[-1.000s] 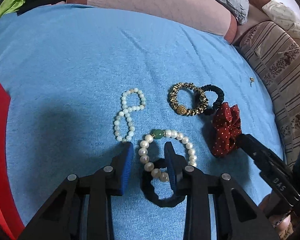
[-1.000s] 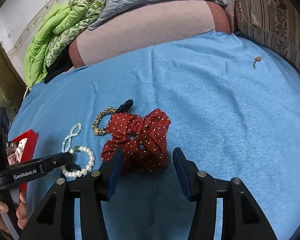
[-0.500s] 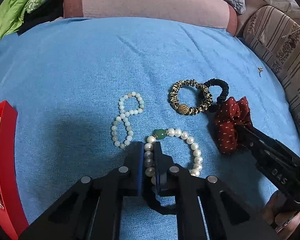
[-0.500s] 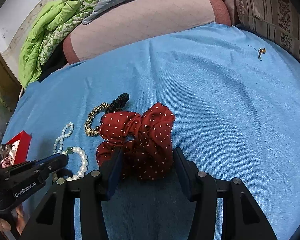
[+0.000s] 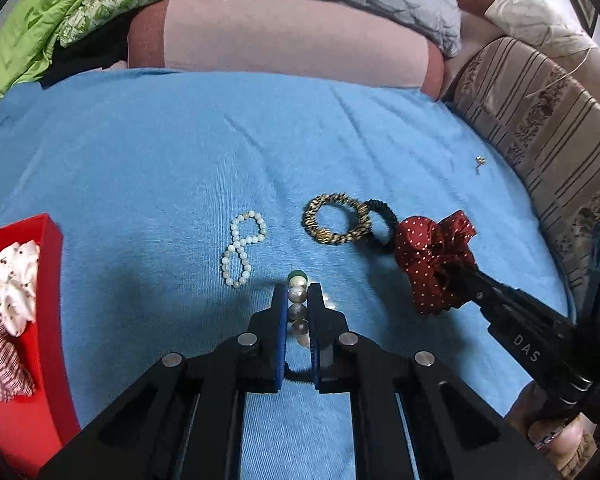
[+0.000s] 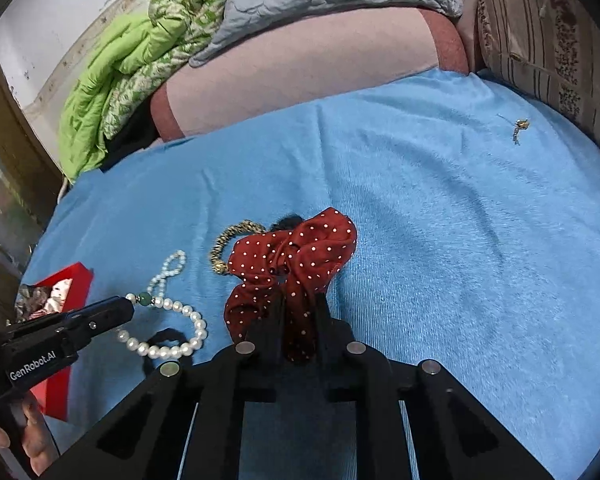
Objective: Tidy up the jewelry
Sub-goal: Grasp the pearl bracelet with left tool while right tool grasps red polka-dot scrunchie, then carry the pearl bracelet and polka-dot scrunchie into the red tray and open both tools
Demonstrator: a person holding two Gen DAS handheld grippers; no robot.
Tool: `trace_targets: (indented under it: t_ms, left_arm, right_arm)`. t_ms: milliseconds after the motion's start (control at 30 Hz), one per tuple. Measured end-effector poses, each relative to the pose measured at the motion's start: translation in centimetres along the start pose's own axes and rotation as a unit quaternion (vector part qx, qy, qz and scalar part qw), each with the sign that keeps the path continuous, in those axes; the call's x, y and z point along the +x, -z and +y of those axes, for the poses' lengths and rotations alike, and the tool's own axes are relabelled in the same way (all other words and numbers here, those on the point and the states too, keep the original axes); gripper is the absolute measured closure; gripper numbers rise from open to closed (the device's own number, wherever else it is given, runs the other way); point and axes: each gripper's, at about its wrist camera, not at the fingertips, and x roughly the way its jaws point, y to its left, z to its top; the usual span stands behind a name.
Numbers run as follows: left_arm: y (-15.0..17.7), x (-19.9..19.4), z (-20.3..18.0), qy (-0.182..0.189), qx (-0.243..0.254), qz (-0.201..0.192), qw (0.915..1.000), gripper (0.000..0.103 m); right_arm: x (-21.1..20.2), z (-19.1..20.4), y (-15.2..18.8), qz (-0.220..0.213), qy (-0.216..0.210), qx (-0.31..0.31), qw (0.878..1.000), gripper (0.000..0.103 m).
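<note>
My left gripper is shut on a large pearl bracelet with a green bead; the bracelet also shows in the right wrist view, hanging from that gripper. My right gripper is shut on a red polka-dot scrunchie, also seen in the left wrist view. A small pale bead bracelet, a leopard-print hair tie and a black hair tie lie on the blue cloth.
A red box holding cloth scrunchies stands at the left; it also shows in the right wrist view. A small gold earring lies far right. A black hair tie lies under the pearls. Pillows and a striped cushion border the cloth.
Both grippers closed: the left on the pearl bracelet, the right on the red scrunchie. Both objects are lifted slightly off the cloth.
</note>
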Motion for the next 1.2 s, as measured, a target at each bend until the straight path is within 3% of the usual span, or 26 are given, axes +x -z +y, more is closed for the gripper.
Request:
trace_targets:
  t_ms: [533, 933, 1200]
  left_arm:
    - [2.0, -9.8, 0.9, -0.007, -0.010, -0.070, 0.9975, 0.094]
    - [5.2, -16.2, 6.7, -0.054, -0.048, -0.111, 0.9911, 0.094]
    - [7.3, -19.6, 11.8, -0.098, -0.082, -0.145, 0.9812, 0.094]
  right_arm:
    - [-6.6, 3.3, 2.4, -0.034, -0.021, -0.016, 0.999, 0.089]
    - [-9.1, 10.4, 4.0, -0.037, -0.062, -0.074, 0.995, 0.089]
    - [-8.6, 16.8, 5.8, -0.019, -0.091, -0.120, 0.988, 0.089]
